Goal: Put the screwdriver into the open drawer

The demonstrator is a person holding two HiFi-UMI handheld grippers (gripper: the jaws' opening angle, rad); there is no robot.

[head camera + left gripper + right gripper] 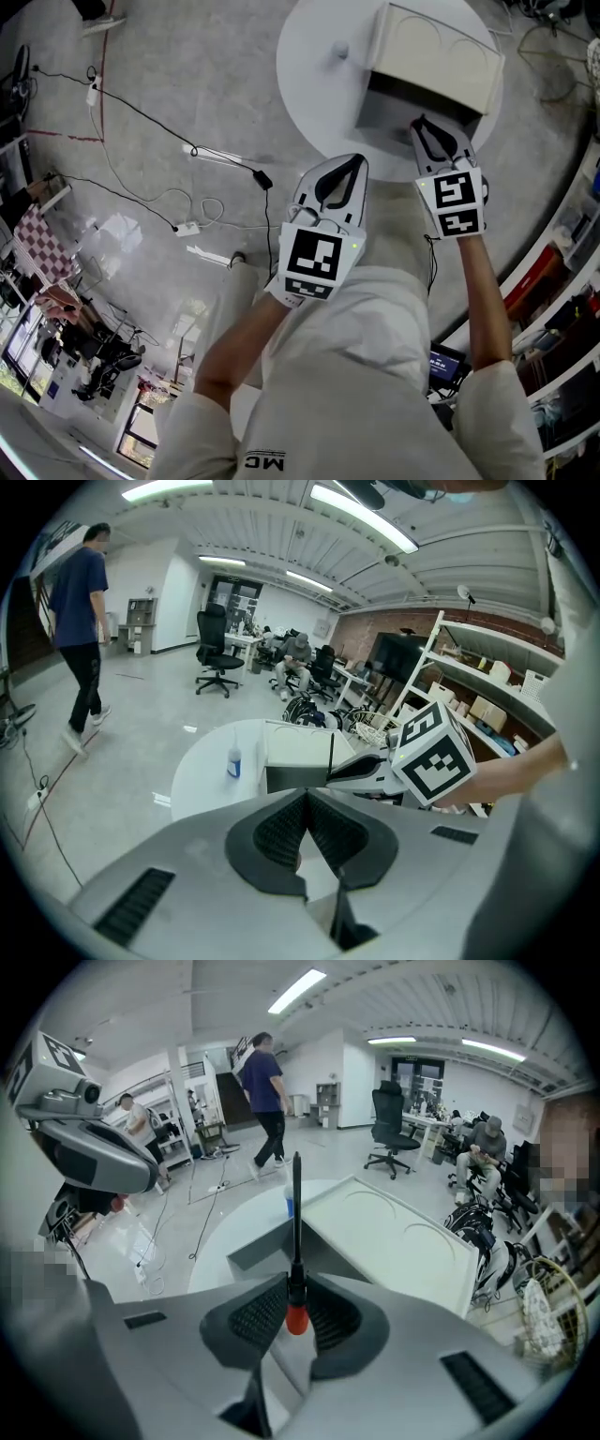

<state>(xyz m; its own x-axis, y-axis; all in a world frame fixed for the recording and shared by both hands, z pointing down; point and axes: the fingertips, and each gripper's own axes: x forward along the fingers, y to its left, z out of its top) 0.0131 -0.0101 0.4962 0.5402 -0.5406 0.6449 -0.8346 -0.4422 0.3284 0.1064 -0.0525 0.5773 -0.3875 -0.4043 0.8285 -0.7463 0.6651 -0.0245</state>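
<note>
My right gripper (296, 1288) is shut on the screwdriver (295, 1241). Its red handle end sits between the pads and its thin dark shaft points forward over the open drawer (267, 1249) of the white drawer unit (398, 1232). In the head view the right gripper (424, 125) hovers at the open drawer (398, 111) on the round white table (309, 84). My left gripper (352, 164) is at the table's near edge, left of the right one. Its jaws (307, 797) are shut with nothing in them. The left gripper view shows the screwdriver shaft (331, 755) standing in front of the drawer unit (292, 746).
A small bottle with a blue label (233, 758) stands on the table left of the drawer unit. Cables and power strips (187, 228) lie on the floor to the left. Shelving (562, 281) runs along the right. People and office chairs (386, 1133) are further off.
</note>
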